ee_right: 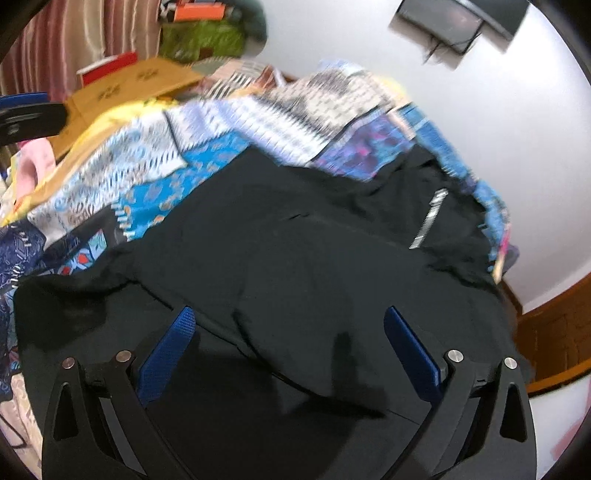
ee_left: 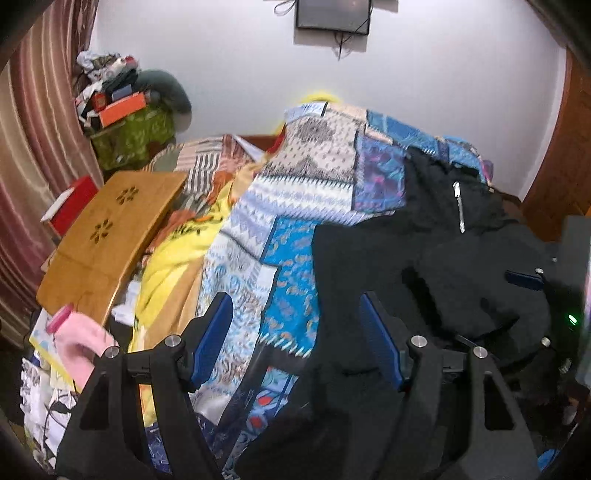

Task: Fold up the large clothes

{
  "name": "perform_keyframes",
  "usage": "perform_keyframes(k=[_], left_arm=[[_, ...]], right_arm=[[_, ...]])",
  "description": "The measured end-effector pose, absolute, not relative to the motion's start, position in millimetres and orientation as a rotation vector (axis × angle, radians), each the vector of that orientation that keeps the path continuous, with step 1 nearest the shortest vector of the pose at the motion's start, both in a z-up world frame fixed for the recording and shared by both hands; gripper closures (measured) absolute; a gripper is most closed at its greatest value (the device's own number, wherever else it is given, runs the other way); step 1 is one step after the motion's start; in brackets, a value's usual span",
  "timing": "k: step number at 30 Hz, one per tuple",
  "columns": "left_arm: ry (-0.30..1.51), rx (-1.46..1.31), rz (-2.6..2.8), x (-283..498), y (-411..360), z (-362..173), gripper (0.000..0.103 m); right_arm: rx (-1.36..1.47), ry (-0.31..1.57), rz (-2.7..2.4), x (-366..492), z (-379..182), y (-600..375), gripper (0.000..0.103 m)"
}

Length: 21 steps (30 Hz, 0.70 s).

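Item: black zip garment [ee_right: 295, 258] on patchwork quilt [ee_left: 295, 192]; we hold left tongs [ee_left: 295, 328] and right tongs [ee_right: 288, 332] released, empty; risk: pinching quilt with cloth.

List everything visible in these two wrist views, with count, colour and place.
jacket: one, black with a silver zipper, spread on the quilt, nearest the grippers
patchwork quilt: one, blue, white and purple, covering the bed
blanket: one, yellow, left of the quilt
lap desk: one, wooden, left
box: one, red, beside the curtain
screen: one, dark, on the wall
left gripper: open, above the jacket's edge
right gripper: open, above the jacket
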<state>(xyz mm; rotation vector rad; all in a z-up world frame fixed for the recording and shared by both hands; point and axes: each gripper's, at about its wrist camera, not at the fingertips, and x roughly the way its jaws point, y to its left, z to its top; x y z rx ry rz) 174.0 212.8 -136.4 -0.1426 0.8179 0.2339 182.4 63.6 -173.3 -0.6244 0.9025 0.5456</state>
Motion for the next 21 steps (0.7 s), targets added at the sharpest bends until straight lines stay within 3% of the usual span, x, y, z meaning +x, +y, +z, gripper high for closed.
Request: perform_keyframes(k=[4, 9, 12, 14, 21], left_arm=[[0.852, -0.150, 0.233, 174.5, 216.3, -151.7, 0.033], [0.879, -0.157, 0.223, 176.8, 211.9, -162.6, 0.033], [0.909, -0.167, 0.208, 182.4, 207.1, -173.2, 0.033], [0.935, -0.163, 0.200, 187.8, 202.6, -178.8, 0.033], [0.956, -0.132, 0.156, 200.2, 175.4, -183.8, 0.033]], right_arm=[[-0.630, 1.030, 0.556, 201.9, -199.2, 73.2, 0.035], [-0.583, 1.104, 0.554, 215.9, -221.3, 68.1, 0.042], [-0.544, 1.097, 0.547, 217.3, -218.2, 62.6, 0.058], [-0.528, 1.079, 0.536, 217.3, -212.9, 60.6, 0.075], [-0.360, 1.036, 0.547, 222.6, -179.3, 37.6, 0.079]])
